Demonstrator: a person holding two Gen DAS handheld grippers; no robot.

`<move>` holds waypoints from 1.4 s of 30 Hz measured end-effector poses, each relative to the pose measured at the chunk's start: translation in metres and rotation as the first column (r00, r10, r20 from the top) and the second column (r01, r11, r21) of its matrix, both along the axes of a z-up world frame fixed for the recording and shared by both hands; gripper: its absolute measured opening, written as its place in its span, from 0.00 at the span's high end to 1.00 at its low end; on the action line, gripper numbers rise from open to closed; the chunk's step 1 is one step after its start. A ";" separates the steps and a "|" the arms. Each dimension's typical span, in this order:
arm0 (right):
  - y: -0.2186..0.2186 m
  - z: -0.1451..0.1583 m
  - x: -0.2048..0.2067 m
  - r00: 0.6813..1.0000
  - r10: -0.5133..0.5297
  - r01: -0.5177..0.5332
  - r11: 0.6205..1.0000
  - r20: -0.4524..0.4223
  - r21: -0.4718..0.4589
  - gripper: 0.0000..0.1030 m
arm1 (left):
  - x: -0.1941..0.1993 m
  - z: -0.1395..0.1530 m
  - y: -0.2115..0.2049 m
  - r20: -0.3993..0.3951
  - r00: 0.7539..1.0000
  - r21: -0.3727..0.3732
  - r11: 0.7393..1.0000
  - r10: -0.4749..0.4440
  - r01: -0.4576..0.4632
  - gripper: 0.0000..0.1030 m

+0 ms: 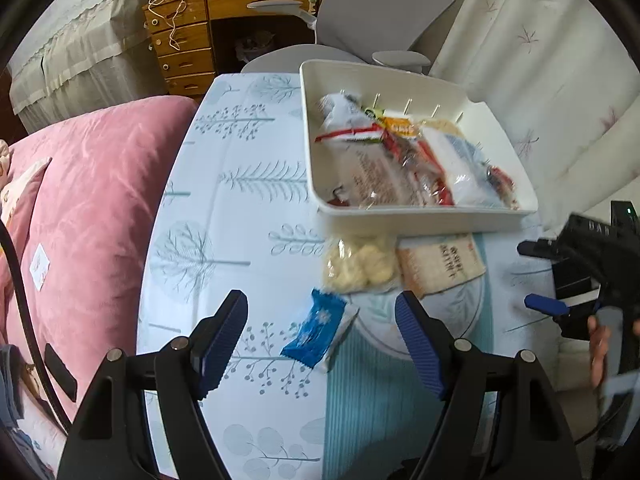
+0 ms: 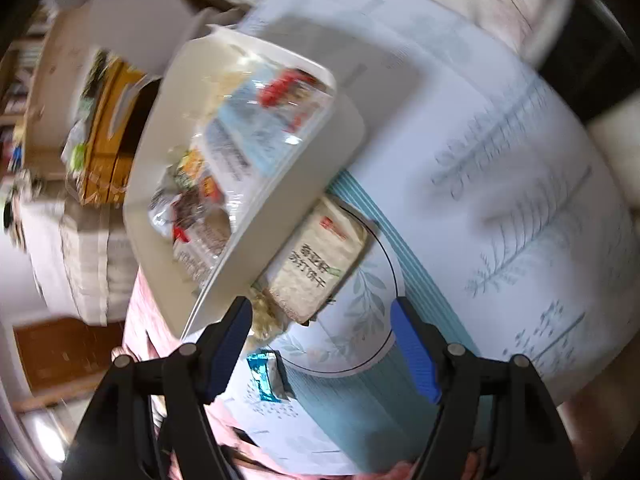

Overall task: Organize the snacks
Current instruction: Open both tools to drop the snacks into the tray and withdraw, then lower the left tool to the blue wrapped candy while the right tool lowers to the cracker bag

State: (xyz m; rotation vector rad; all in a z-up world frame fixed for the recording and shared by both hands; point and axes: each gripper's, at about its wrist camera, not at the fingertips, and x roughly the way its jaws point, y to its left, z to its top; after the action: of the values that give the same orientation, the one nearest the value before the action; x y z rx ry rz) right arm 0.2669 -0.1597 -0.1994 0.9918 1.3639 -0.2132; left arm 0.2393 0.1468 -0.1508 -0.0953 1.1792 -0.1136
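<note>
Snacks mostly fill the white bin [image 1: 424, 216]; three lie loose on the table [image 1: 224, 216] beside it; my left gripper [image 1: 320, 344] hangs spread over the blue packet [image 1: 316, 334], right gripper [image 2: 320, 344] spread, empty; next I'd lower and pinch.

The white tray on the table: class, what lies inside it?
Inside the white tray lie several overlapping snack packets: clear wrappers, red, white and orange labels. What lies beneath them, and most of the tray's floor, is covered.
</note>
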 end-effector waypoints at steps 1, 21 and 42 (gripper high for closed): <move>0.001 -0.004 -0.001 1.000 -0.025 0.025 1.000 -0.016 0.001 0.30 | -0.003 -0.006 0.002 0.001 1.000 -0.005 1.000 -0.006 0.006 0.27; 0.041 -0.046 0.005 0.943 -0.333 0.332 0.935 0.013 -0.122 0.30 | -0.008 -0.106 0.004 -0.050 0.995 -0.070 0.994 -0.092 0.089 0.29; 0.092 -0.065 0.035 0.940 -0.341 0.331 0.915 -0.002 -0.230 0.31 | 0.006 -0.129 -0.003 -0.060 0.970 -0.082 0.970 -0.234 0.229 0.67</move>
State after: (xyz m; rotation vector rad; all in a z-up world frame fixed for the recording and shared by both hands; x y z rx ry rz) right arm 0.3018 -0.0681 -0.2646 1.0272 1.1681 -0.6391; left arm 0.2454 0.1435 -0.2802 -0.0268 1.2524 -0.3627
